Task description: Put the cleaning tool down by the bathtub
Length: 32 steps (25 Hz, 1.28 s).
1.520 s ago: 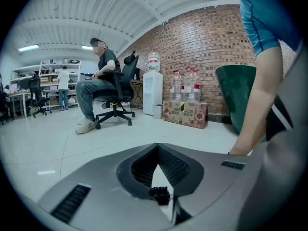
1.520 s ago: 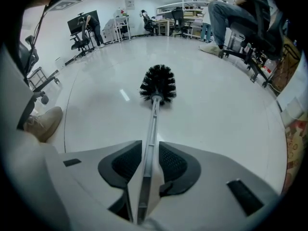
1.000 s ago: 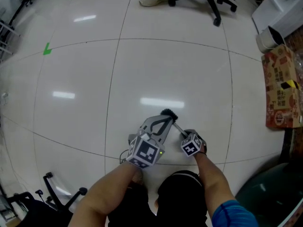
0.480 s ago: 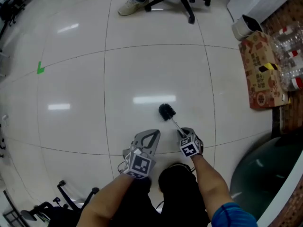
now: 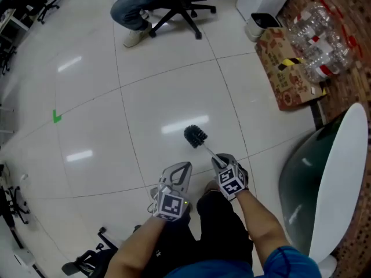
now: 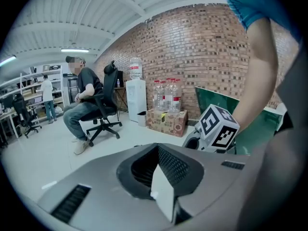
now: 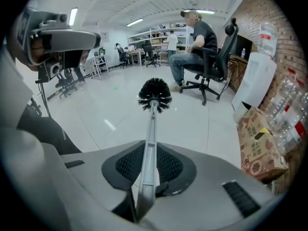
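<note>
The left gripper (image 5: 180, 169) is held low and near, its fingers closed on nothing. Just to its right, the right gripper (image 5: 218, 160) has its fingers clamped on the toilet brush (image 5: 196, 135) handle. The black bristle head juts beyond those fingers above the floor (image 5: 145, 103), with the bathtub (image 5: 349, 172) to the right.

The dark green, white-rimmed bathtub (image 5: 316, 178) runs off the head view's right edge. The seated person in blue jeans (image 5: 133, 4) is cut off at that view's top edge.
</note>
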Motion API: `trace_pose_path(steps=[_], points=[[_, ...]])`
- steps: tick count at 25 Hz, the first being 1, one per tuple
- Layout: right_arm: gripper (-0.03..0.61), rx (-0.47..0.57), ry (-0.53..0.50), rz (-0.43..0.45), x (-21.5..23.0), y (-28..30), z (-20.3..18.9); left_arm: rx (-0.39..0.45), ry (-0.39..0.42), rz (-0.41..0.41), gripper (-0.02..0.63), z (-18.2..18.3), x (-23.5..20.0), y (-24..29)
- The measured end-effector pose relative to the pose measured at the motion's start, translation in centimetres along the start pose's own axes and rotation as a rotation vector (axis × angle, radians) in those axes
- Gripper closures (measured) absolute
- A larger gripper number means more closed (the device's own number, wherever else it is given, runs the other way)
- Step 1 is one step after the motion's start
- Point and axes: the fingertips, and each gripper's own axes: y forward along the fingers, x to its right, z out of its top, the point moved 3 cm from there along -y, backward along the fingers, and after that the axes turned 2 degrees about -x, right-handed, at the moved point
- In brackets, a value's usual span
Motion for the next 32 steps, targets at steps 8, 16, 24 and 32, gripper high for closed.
trace_pose_path(steps=[8,16,24,32], points=[[0.505,0.101,0.078,-0.044,-2.7,-19.0,4.5,0.057,0.034,-0.034,0.614,13.6,4.7,-7.7],[0.505,0.129,0.18,-0.086,-5.5,-33.0,5.5,0.075,0.082,-0.156,0.614,21.7,11.0,-14.3],[0.505,0.224,0.287,-0.342,-4.9,-44.0,6.8,0.164,0.139,-0.336,0.614,27.1,14.2,-16.3],[0.505,0.292,0.381,-0.562,-8.0,-53.2,6.3,0.277,0.243,-0.553,0.614,33.0,19.4,-18.1]])
